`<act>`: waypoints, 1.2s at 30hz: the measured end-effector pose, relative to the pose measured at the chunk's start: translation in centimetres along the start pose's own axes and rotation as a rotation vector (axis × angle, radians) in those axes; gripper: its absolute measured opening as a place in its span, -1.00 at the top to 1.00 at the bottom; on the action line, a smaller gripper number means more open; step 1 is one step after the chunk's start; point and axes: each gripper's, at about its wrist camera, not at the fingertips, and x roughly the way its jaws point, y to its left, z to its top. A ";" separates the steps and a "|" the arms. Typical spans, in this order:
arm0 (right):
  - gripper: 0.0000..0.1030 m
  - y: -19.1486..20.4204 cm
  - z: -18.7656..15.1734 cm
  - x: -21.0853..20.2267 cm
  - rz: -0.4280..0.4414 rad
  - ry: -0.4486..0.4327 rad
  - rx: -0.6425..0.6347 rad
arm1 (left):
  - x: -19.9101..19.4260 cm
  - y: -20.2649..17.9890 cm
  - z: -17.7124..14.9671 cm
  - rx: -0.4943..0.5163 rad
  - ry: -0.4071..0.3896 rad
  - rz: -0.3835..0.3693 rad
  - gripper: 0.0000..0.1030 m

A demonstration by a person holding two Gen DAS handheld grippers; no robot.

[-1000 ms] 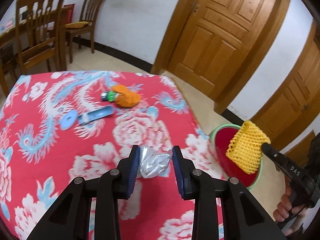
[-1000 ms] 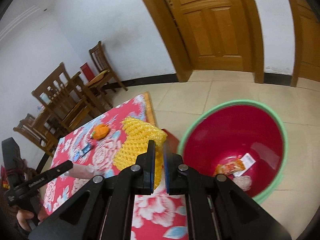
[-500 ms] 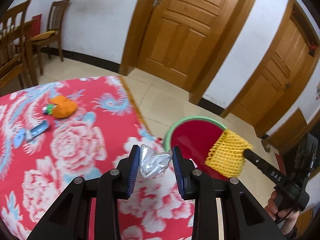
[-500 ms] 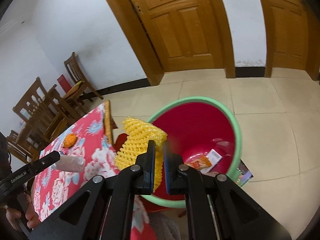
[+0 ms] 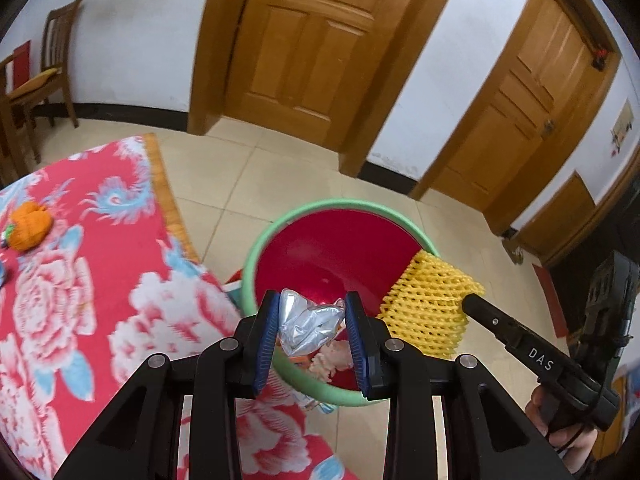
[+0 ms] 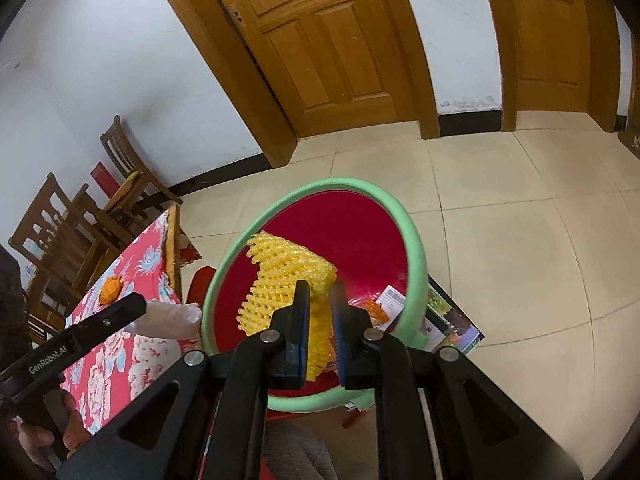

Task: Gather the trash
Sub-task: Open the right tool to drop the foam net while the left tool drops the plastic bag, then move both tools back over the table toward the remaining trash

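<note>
We hold both pieces over the red basin (image 6: 412,240) — our right gripper (image 6: 320,322), jaws opening, lets the yellow foam net (image 6: 280,276) hang between them; our left gripper (image 5: 312,340) clenches the silver wrapper (image 5: 308,322).

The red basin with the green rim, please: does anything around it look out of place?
Yes: a printed colour booklet lies on the tiled floor, partly tucked beneath the red basin with the green rim, rather than inside it with the other wrappers.
</note>
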 end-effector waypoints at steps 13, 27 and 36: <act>0.45 -1.1 -0.2 0.0 0.001 0.001 0.023 | 1.2 -0.5 0.0 0.007 0.027 0.029 -0.03; 0.37 2.5 -0.2 -1.2 0.046 -0.014 -0.015 | -2.6 2.4 -0.4 -0.046 -0.027 0.072 -0.03; 0.31 7.1 -0.6 -0.3 0.111 0.011 -0.087 | -6.2 7.4 -0.8 -0.113 -0.074 0.165 -0.03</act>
